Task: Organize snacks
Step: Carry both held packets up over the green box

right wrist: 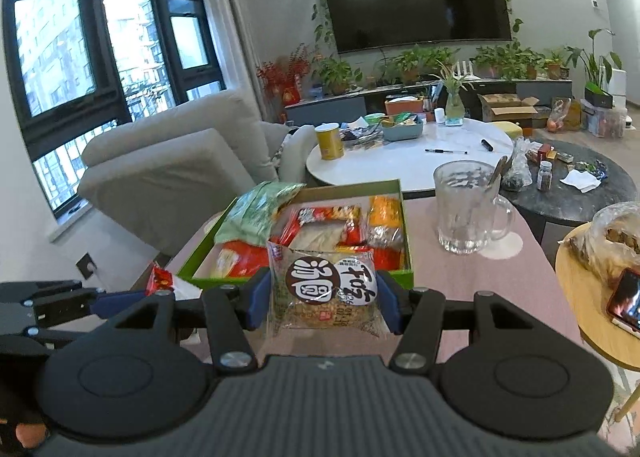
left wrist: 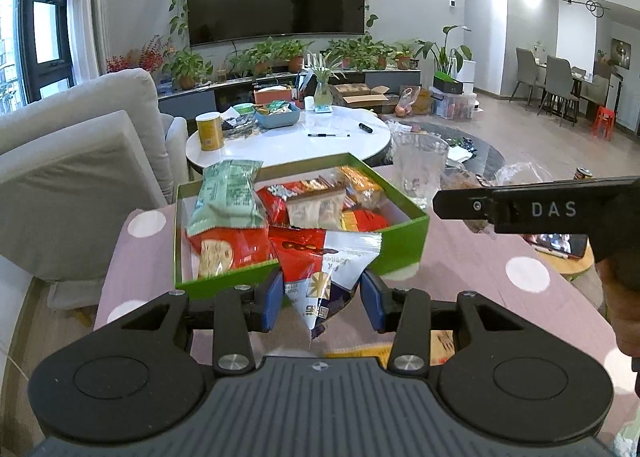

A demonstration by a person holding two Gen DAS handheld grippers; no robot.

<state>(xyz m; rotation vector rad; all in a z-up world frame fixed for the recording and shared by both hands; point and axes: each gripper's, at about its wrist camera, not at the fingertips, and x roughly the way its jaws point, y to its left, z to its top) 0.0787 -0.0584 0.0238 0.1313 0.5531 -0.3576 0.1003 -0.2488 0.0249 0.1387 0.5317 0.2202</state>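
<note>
A green box (left wrist: 400, 249) stands on the pink dotted tablecloth (left wrist: 480, 269), filled with several snack packets, a pale green bag (left wrist: 228, 193) leaning at its left. My left gripper (left wrist: 322, 302) is shut on a red and white snack packet (left wrist: 320, 261) just in front of the box's near wall. My right gripper (right wrist: 323, 306) is shut on a clear packet with a round brown and white label (right wrist: 326, 285), held above the near edge of the green box (right wrist: 404, 217). The left gripper (right wrist: 100, 301) shows at the left with its red packet (right wrist: 160, 281). The right gripper (left wrist: 460, 209) enters from the right.
A glass mug (right wrist: 468, 209) stands on the cloth right of the box. A small wooden table (right wrist: 592, 321) at the right carries a phone (right wrist: 624, 301) and a plastic bag of food. Behind are a round white table (right wrist: 408, 169) and a grey sofa (right wrist: 172, 161).
</note>
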